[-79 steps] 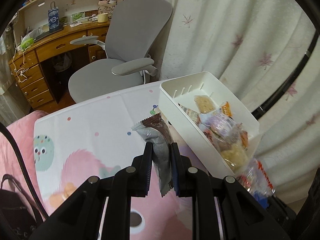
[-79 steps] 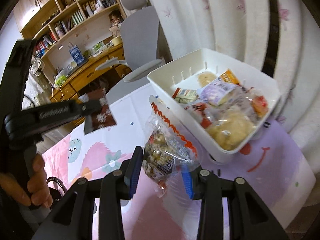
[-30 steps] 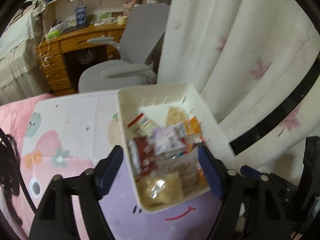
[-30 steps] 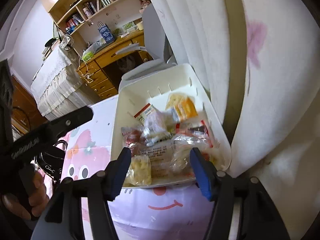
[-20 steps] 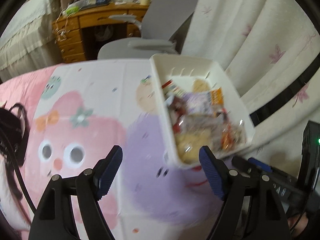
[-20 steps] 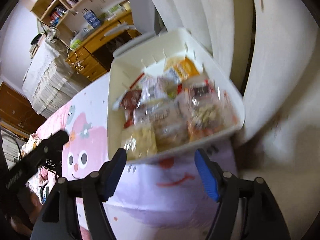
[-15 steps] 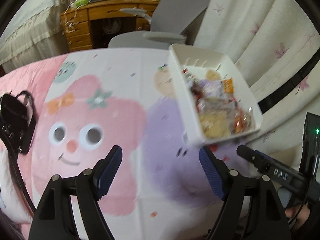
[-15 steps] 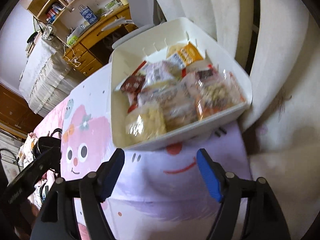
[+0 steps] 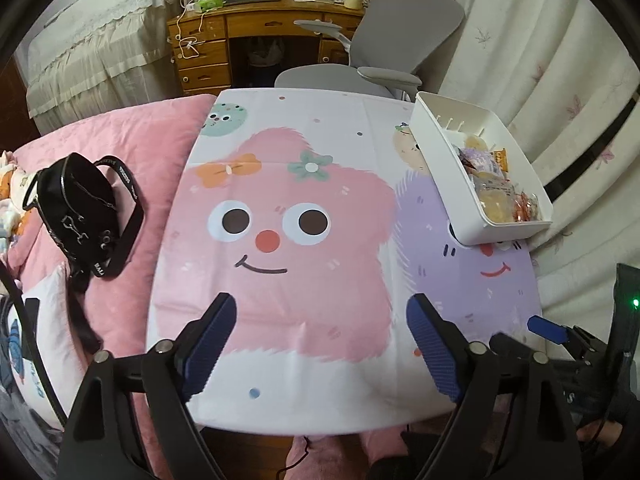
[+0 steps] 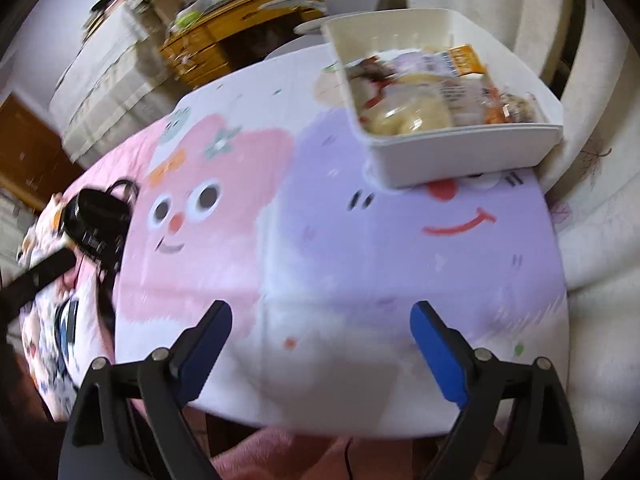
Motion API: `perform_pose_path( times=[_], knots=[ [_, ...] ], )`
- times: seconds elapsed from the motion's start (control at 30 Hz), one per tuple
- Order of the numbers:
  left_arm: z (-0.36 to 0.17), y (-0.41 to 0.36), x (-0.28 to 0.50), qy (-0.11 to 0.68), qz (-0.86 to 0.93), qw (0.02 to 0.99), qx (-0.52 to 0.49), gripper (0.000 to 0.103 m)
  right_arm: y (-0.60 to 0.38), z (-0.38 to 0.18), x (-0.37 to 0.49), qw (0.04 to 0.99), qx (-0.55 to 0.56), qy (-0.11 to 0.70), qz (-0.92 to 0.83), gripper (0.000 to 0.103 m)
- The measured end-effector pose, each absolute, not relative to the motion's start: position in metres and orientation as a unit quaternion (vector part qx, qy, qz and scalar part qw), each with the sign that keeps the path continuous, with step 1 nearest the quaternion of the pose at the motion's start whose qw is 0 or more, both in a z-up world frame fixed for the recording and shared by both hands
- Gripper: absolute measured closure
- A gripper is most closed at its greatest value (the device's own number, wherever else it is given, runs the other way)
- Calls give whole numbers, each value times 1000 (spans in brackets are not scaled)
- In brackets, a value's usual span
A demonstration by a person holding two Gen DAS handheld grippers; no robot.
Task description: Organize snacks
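My left gripper and right gripper are both spread wide, holding nothing. The snacks lie in the white bin far ahead to my right; the surface nearer me seems bare, so I pull back level, clear of the bin.

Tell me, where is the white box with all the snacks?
In the left wrist view, the white box sits at the far right corner of the cartoon tablecloth, beside the curtain and just in front of the grey chair.
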State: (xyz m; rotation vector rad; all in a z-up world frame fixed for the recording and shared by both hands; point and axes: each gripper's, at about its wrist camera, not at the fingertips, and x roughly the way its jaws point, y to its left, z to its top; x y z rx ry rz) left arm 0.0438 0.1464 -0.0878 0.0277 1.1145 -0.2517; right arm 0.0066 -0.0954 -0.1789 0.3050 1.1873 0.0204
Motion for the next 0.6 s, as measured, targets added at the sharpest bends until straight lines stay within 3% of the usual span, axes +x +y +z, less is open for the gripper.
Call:
perform_pose_path(
  times=[0.4,0.6],
  knots=[
    [-5,89,7,481,-179,856,53,13,-88,-68,-29,845,121,516,69,2],
    [9,85,-19,494,-165,853,37,13,-95,-32,-51,849,150,505,44,1]
  ],
)
